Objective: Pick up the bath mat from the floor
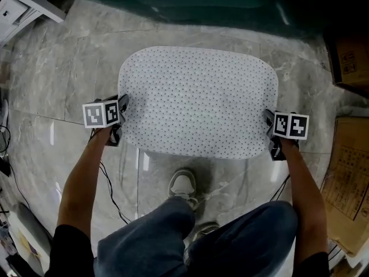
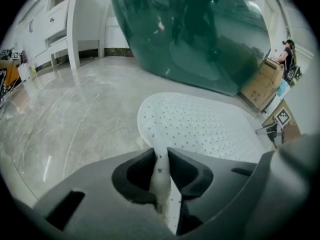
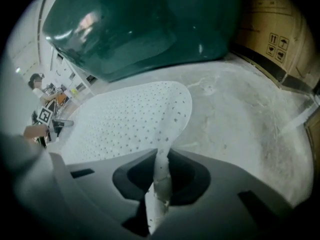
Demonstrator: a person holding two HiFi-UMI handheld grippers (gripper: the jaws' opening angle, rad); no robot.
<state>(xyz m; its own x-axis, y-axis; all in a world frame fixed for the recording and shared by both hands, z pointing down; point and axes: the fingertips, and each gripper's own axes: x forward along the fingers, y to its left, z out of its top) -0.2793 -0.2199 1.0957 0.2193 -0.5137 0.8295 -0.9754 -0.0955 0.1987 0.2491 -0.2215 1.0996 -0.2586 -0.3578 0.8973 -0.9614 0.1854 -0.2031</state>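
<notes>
a white bath mat (image 1: 199,100) speckled with small dark dots, oblong with rounded corners, lies spread on the marble floor, its two side edges pinched upward.

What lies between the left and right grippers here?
The bath mat spans it, left gripper and right gripper each clamping an end; head view.

No words are legible; only shipping pictograms show on the cardboard box (image 3: 272,31), other print too small.
</notes>
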